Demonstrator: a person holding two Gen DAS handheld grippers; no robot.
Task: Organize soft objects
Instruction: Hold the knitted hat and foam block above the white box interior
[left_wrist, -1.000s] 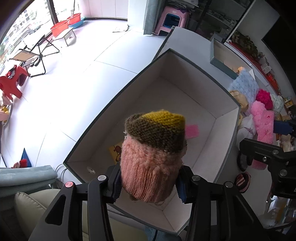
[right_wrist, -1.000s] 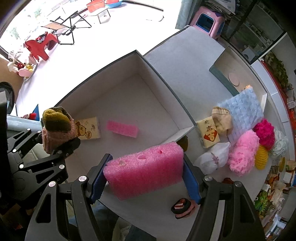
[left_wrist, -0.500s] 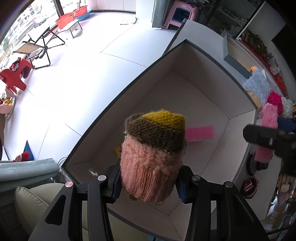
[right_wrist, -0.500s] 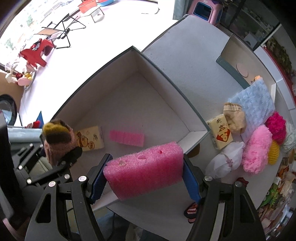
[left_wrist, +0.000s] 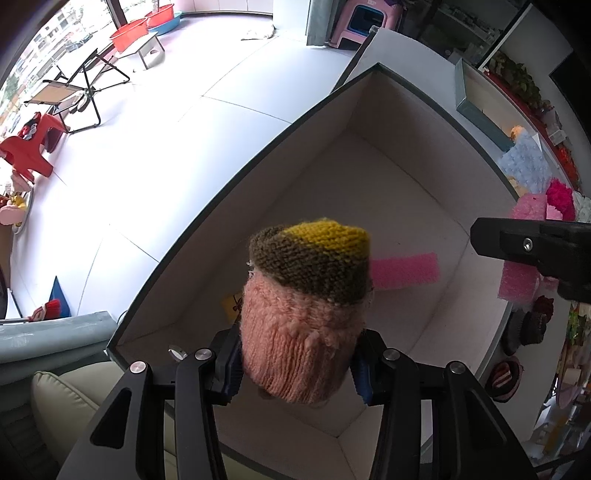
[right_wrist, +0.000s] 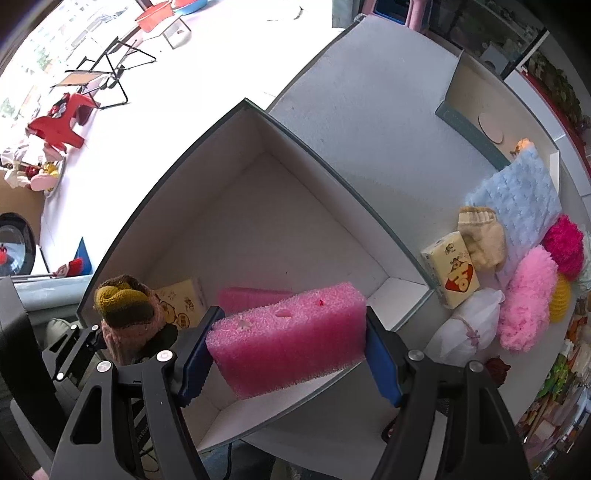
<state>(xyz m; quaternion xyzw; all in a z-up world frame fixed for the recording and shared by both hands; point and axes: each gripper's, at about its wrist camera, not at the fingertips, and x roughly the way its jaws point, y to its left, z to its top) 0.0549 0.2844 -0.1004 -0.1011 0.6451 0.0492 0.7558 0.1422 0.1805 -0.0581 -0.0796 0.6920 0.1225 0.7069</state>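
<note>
Both grippers have sunk closer to the box. The right gripper has moved over its near edge, nearer the left gripper.

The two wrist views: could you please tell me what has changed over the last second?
Both grippers have moved in over the open box, which now fills more of each view. The left gripper still clamps the knitted hat; the right gripper still clamps the pink sponge. Nothing was released.

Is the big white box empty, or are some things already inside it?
Not empty. On the white box floor lie a pink foam strip and a yellow tissue pack.
</note>
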